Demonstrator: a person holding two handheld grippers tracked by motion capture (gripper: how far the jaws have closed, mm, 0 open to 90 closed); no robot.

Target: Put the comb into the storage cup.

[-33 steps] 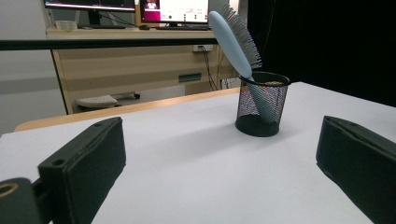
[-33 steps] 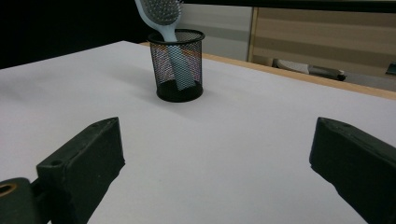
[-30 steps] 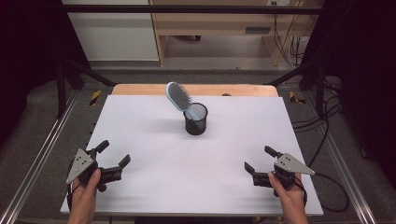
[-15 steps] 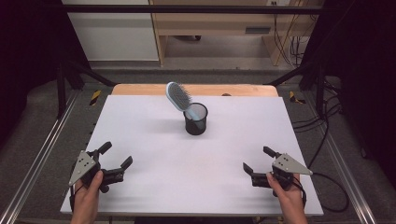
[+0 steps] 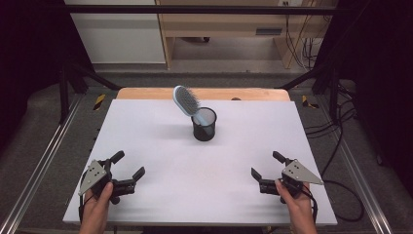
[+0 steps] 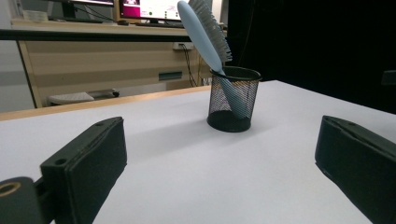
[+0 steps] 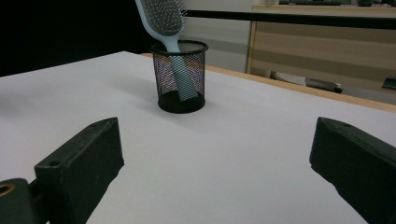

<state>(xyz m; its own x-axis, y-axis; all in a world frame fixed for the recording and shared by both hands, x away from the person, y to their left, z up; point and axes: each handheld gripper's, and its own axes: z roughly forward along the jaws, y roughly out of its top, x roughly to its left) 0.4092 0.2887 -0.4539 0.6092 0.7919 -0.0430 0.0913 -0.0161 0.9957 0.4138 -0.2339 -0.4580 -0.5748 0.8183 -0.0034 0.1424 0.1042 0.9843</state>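
Your left gripper [image 5: 127, 171] and right gripper [image 5: 265, 170], jaws apart and empty, flank the mesh cup [image 5: 204, 124] propping the hairbrush [image 5: 187, 102] (handle down) for grasping.

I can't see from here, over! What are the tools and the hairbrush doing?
Left tool open, right tool open, both empty. Hairbrush leaning handle-down in mesh cup, untouched. Nothing between tools and cup.
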